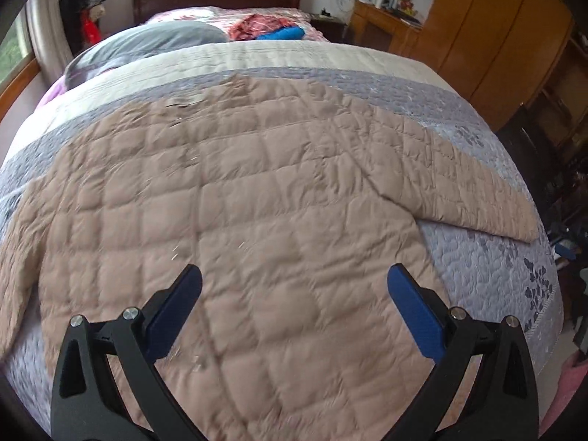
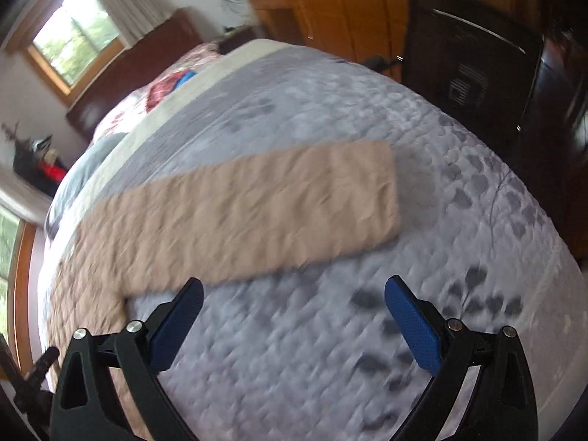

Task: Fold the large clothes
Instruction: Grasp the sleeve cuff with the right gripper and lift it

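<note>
The bed (image 1: 477, 117), under a grey-lilac quilted cover, carries the tan quilted jacket (image 1: 239, 183), spread flat with its body filling the near part of the mattress. 1 sleeve (image 2: 257, 213) stretches out from the body across the cover, its long axis running away to the right, cuff end farthest out and lying flat.

The left gripper (image 1: 294, 294) hangs above the jacket's body, jaws spread wide, holding nothing. The right gripper (image 2: 294, 305) is also released and empty, over bare cover just short of the sleeve.

The sleeve lies ahead of the right gripper and slightly to its left, so the right hand is nearer; folding it inward looks like the likely next move.
</note>
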The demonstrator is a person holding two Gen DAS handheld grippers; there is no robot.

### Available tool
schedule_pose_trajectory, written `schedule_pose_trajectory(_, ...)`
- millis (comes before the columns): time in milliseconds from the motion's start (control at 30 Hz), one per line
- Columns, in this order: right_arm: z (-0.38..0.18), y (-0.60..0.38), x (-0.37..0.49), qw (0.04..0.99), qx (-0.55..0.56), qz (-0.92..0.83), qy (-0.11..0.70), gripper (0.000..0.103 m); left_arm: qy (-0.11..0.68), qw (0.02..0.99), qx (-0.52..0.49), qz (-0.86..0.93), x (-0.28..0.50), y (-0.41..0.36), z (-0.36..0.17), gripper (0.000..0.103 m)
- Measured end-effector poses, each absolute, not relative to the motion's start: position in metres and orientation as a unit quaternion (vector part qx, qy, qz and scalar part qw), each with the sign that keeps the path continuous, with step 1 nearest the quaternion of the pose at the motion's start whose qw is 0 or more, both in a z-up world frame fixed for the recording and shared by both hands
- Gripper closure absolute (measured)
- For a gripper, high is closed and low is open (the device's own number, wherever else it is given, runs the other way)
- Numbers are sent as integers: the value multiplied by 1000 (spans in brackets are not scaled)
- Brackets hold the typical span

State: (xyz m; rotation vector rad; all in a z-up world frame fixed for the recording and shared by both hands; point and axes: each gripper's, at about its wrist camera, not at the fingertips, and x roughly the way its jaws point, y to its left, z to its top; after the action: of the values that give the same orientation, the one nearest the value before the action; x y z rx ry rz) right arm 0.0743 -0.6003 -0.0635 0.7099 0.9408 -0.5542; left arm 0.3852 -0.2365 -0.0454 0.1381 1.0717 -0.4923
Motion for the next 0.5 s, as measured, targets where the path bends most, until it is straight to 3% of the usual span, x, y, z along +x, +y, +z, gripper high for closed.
schedule_pose_trajectory(233, -105, -672, 91, 769, 369, -267, 449, 4, 514, 819, 72, -245, 424, -278, -70, 4)
schedule_pose_trajectory(367, -124, -691, 94, 762, 391, -255, 450, 16, 526, 810, 66, -253, 439, -289, -83, 6)
schedule_pose_trajectory(433, -131, -694, 97, 759, 401, -245, 450, 19, 529, 806, 65, -259, 442, -291, -88, 19)
schedule_pose_trajectory(500, -136, -694, 101, 757, 397, -248, 457, 33, 536, 799, 62, -264, 447, -291, -93, 30)
